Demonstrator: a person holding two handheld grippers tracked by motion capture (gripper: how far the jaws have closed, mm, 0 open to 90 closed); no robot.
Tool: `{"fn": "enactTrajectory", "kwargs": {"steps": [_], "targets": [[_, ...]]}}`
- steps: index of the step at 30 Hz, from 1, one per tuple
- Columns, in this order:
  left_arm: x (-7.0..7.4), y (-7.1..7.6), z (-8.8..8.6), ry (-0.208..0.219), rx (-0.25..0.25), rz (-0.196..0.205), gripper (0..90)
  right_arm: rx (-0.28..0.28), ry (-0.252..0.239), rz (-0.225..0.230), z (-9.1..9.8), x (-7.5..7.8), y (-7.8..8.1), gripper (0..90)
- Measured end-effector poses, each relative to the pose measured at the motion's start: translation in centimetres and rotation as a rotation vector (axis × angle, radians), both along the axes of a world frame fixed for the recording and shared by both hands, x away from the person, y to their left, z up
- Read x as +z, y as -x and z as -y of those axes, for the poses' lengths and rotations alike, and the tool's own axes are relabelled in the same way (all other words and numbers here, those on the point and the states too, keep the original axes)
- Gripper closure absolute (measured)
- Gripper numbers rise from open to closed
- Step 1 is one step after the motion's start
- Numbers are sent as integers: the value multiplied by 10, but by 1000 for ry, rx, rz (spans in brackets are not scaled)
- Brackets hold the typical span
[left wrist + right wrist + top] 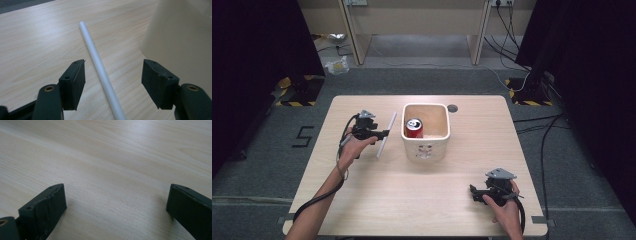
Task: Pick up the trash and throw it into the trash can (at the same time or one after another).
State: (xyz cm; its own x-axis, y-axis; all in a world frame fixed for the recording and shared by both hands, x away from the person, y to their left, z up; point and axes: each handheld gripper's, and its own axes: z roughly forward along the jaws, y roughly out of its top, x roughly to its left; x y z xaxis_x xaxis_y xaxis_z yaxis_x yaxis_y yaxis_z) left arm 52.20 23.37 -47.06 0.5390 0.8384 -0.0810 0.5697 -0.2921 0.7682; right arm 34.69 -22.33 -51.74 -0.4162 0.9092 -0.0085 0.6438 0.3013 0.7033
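Left hand-held gripper part open, straddling white tube flat on table beside tub, pads not touching; centre tube, lower, then close. Right hand-held gripper open, empty

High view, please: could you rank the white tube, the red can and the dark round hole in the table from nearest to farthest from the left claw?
From the left claw:
1. White tube, lying on the table right at the claw's tips.
2. Red can, inside the cream bin, to the claw's right.
3. Dark round hole, beyond the bin's far right corner.
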Motion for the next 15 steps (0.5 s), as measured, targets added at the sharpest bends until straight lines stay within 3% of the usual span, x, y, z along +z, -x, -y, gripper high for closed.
{"fn": "enactTrajectory", "kwargs": {"steps": [9,15], "targets": [[-14,-5,6,-10,5,-19,382,1,1,-1,0,0,0,29],[-22,-7,7,-37,5,-34,458,1,1,-1,0,0,0,29]]}}
